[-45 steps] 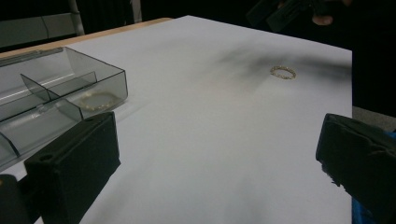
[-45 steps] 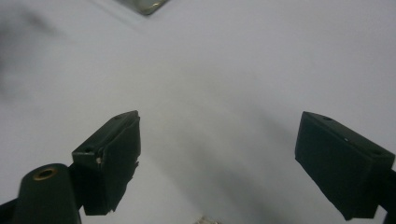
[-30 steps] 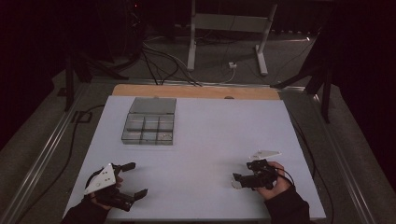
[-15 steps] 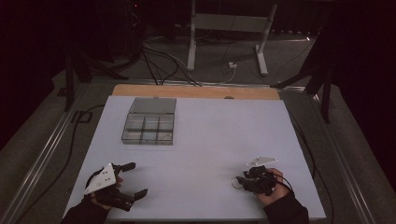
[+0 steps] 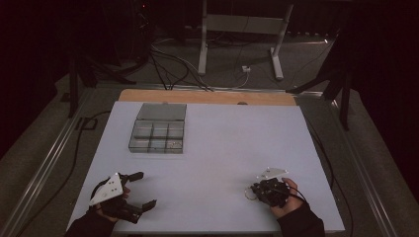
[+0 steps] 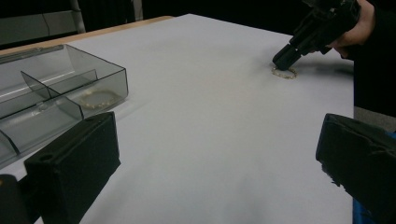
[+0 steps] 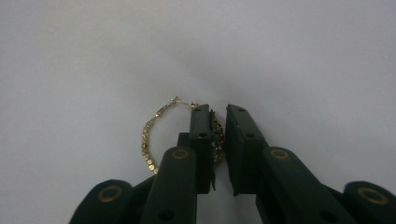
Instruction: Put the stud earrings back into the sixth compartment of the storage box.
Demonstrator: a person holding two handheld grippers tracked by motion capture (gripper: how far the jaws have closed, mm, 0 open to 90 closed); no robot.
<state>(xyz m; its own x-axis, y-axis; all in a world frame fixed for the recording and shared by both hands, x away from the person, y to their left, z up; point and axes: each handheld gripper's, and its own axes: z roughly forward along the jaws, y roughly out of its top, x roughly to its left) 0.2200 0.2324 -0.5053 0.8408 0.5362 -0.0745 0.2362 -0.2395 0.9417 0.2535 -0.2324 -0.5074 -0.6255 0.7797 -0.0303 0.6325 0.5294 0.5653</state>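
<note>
The gold hoop earring (image 7: 154, 135) lies flat on the white worktop (image 5: 222, 148), its right edge between the right gripper (image 7: 218, 135) fingers, which look nearly closed on it, while the left gripper (image 5: 141, 190) rests well apart, fingers open.

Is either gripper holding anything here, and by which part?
The right gripper pinches one side of the gold hoop earring's rim, though a slight gap remains. The left gripper is open and empty.
</note>
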